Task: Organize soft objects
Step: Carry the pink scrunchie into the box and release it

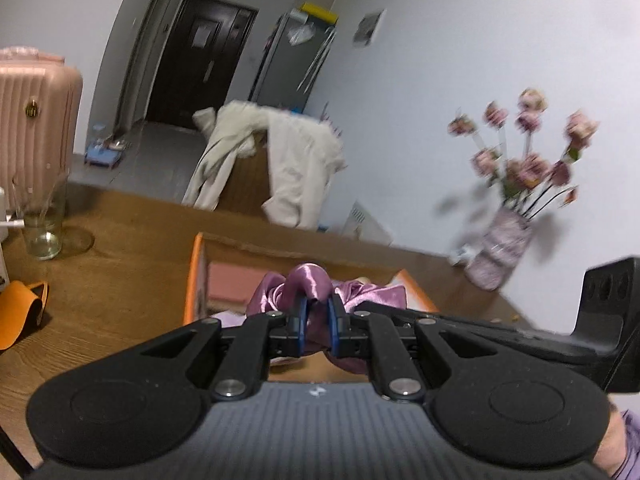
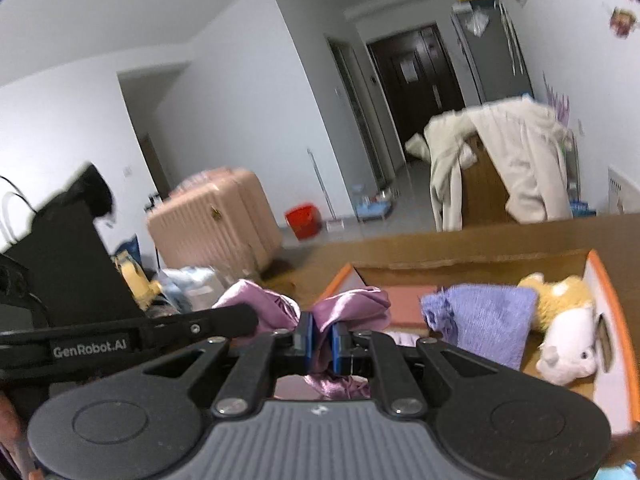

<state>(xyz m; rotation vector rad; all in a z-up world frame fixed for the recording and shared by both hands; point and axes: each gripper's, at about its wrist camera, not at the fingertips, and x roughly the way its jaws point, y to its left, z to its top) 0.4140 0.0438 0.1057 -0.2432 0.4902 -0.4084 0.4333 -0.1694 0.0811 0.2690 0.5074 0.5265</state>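
Observation:
A shiny purple satin scrunchie (image 1: pixel 308 284) is pinched in both grippers above an open cardboard box with orange edges (image 1: pixel 194 276). My left gripper (image 1: pixel 318 308) is shut on one side of it. My right gripper (image 2: pixel 322 330) is shut on the other side (image 2: pixel 352 304). The box (image 2: pixel 604 280) holds a lilac knitted cloth (image 2: pixel 488 316), a yellow-and-white plush toy (image 2: pixel 560 320) and a pink flat item (image 1: pixel 236 280). Each gripper's body shows at the edge of the other's view.
The box stands on a wooden table (image 1: pixel 120 240). On it are a glass jar (image 1: pixel 42 224), an orange leather piece (image 1: pixel 20 308) and a vase of pink flowers (image 1: pixel 504 248). Beyond are a pink suitcase (image 2: pixel 216 220), a chair draped in cream clothes (image 2: pixel 504 164) and a red bucket (image 2: pixel 304 220).

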